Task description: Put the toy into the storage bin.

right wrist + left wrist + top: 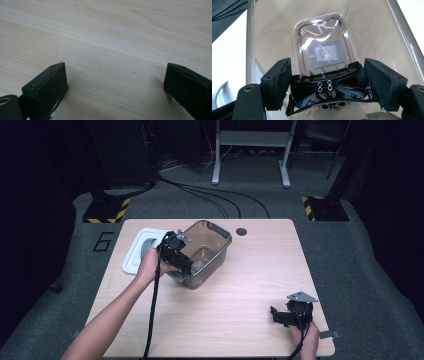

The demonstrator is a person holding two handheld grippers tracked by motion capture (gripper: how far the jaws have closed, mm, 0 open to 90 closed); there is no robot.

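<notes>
Between the left pads: a black clip-like plastic part (325,86) sits in the gap; whether the pads (277,81) press it cannot be told
Left gripper (176,254): jaws partly apart, reaching into the container's open mouth
Right gripper (286,316): jaws spread wide over bare table (107,32), nothing between them
Count: two grippers, one clear container (207,252), one white lid (136,251), one table (250,270)
Container: lies tilted on its side at the rear left of the table, mouth turned toward the left hand, just beside the lid
Lid: flat on the table behind the left hand, touching or nearly touching the container; which, cannot be told
Hidden: the hand and gripper cover part of the lid and the container's near rim; a dark label on the container's bottom (325,53) is too blurred to read
Left hand (150,265): forearm comes in from the bottom left, stretched forward, gripper angled into the container
Right hand (306,336): low at the near right edge of the table, gripper pointing left, well apart from the container
</notes>
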